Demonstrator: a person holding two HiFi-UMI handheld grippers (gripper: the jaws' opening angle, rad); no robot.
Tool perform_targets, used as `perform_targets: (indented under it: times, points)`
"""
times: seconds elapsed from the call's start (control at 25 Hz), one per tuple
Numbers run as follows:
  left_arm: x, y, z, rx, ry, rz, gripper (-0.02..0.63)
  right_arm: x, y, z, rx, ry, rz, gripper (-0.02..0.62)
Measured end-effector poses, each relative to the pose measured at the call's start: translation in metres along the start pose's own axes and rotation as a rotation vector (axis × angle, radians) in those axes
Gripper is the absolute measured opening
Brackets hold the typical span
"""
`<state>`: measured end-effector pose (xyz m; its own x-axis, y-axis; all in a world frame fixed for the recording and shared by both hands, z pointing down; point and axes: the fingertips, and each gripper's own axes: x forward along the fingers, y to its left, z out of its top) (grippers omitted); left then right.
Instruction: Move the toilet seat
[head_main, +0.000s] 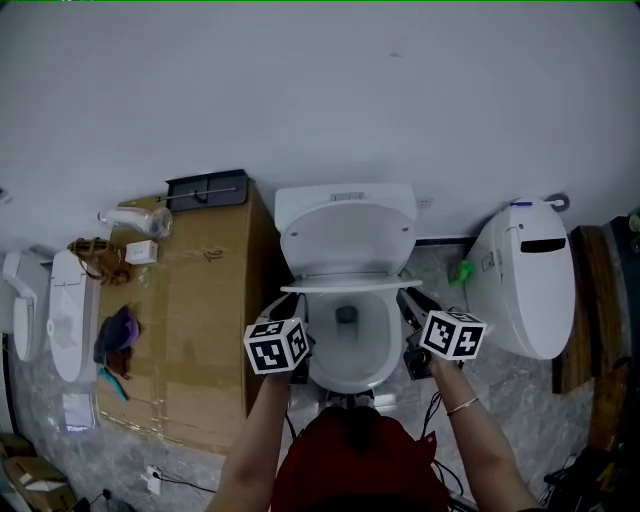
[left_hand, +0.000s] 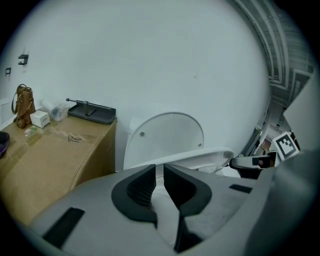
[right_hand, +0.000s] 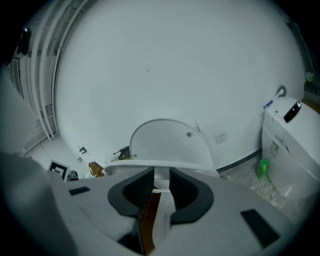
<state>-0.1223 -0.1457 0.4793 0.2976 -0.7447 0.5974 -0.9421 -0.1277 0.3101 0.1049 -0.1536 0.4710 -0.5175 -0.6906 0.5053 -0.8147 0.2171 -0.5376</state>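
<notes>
In the head view, the toilet seat (head_main: 345, 286) was seen lifted partway off the bowl (head_main: 347, 345), in front of the raised lid (head_main: 348, 235). The left gripper (head_main: 288, 303) was placed at the seat's left edge and the right gripper (head_main: 407, 297) at its right edge. A cardboard box (head_main: 200, 300) with a black tray (head_main: 207, 188) on top stood just left of the toilet, and a second toilet (head_main: 525, 285) stood to the right.

In the left gripper view, the dark pads were seen clamped on the white rim of the seat, which ran off to the right with the lid behind it.

In the right gripper view, the pads were likewise closed on the seat's rim, held roughly level across the frame below the lid.
</notes>
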Motion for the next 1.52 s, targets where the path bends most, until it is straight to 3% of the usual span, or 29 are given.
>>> perform_targets:
  times: [0.2, 0.44, 0.68, 1.04, 1.52]
  points:
    - [0.009, 0.003, 0.017, 0.019, -0.018, 0.010, 0.069, 0.013, 0.001, 0.015, -0.135, -0.016, -0.081, 0.097]
    - [0.022, 0.005, 0.033, 0.035, -0.035, 0.021, 0.063, 0.027, -0.002, 0.032, -0.227, -0.041, -0.148, 0.094]
    - [0.036, 0.008, 0.052, 0.038, -0.056, 0.034, 0.062, 0.043, -0.003, 0.051, -0.250, -0.057, -0.164, 0.094]
    - [0.056, 0.012, 0.075, 0.078, -0.088, 0.068, 0.061, 0.068, -0.007, 0.069, -0.376, -0.024, -0.203, 0.094]
    - [0.085, 0.020, 0.100, 0.106, -0.112, 0.093, 0.060, 0.100, -0.010, 0.092, -0.423, -0.012, -0.199, 0.094]
